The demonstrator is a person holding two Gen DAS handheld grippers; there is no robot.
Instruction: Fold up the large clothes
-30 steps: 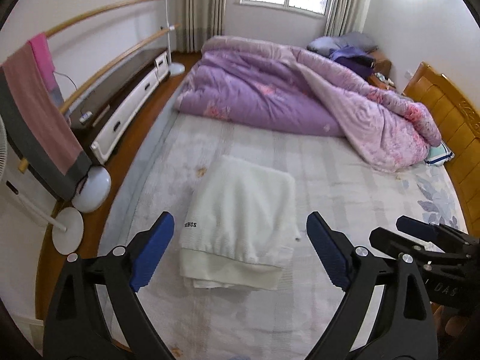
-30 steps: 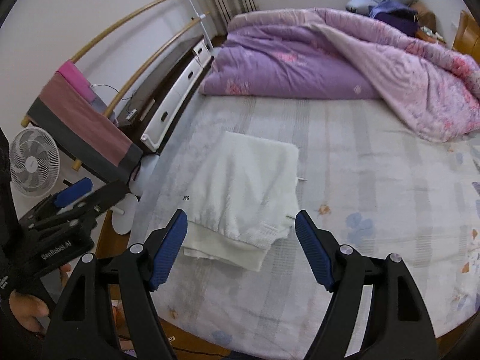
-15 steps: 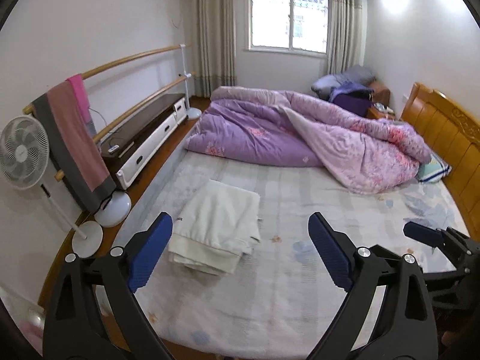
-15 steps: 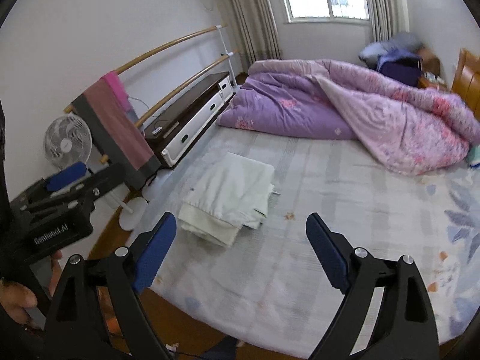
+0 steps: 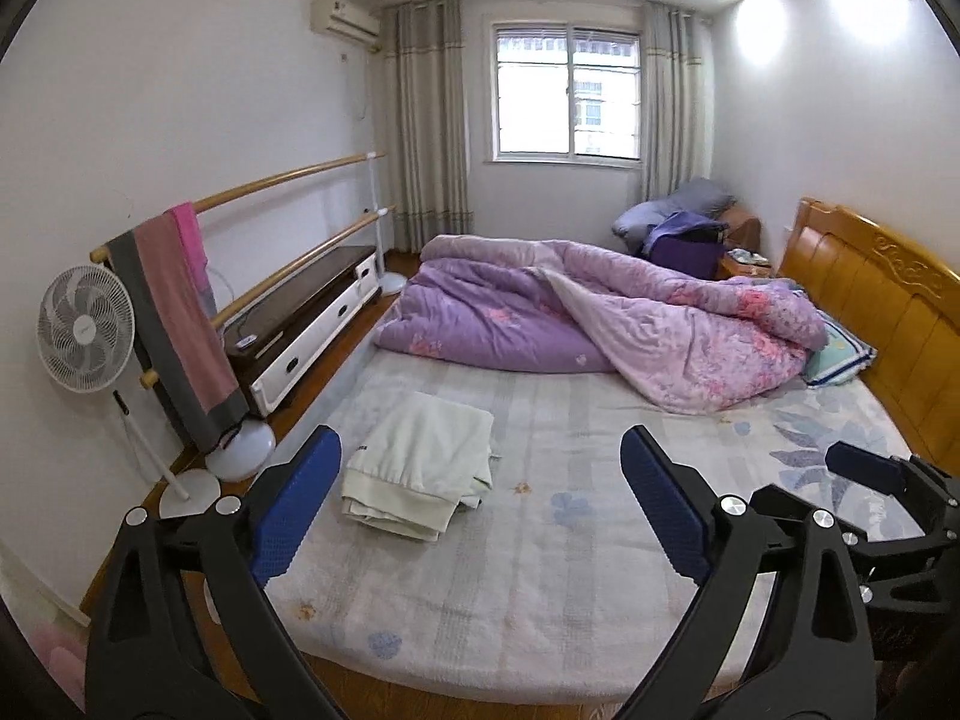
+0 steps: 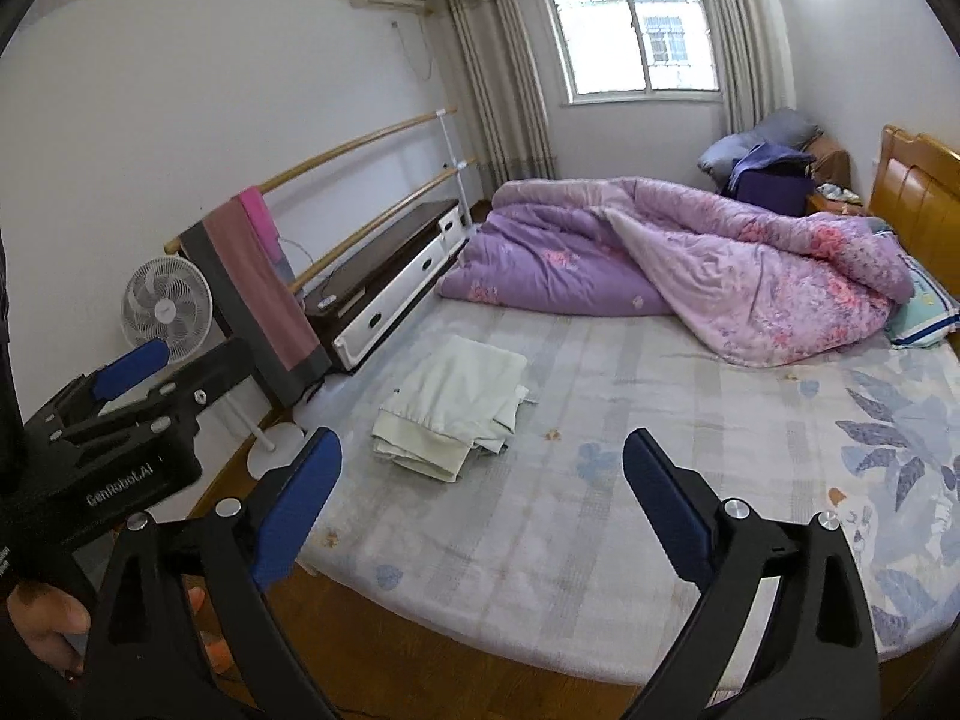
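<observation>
The left claw (image 5: 480, 498) stands wide, its blue pads (image 5: 297, 501) well apart with nothing between them and nothing touching them; it hangs in the air over the near edge of the bed (image 5: 540, 600). Beyond its left pad lies the folded cream garment (image 5: 420, 468), flat on the pale sheet on the left part of the bed, near the foot-side edge and well apart from both claws. It is a rough rectangle in stacked layers. Its long axis runs from the ribbed hem, which faces the near edge, away toward the purple quilt (image 5: 600, 324) heaped at the far end. The right claw (image 6: 483, 498) is likewise released and empty, its jaws having just been opening and now spread wide, with only the sheet showing between them. In the right wrist view a hand (image 6: 42, 618) grips the left tool's handle at the lower left.
</observation>
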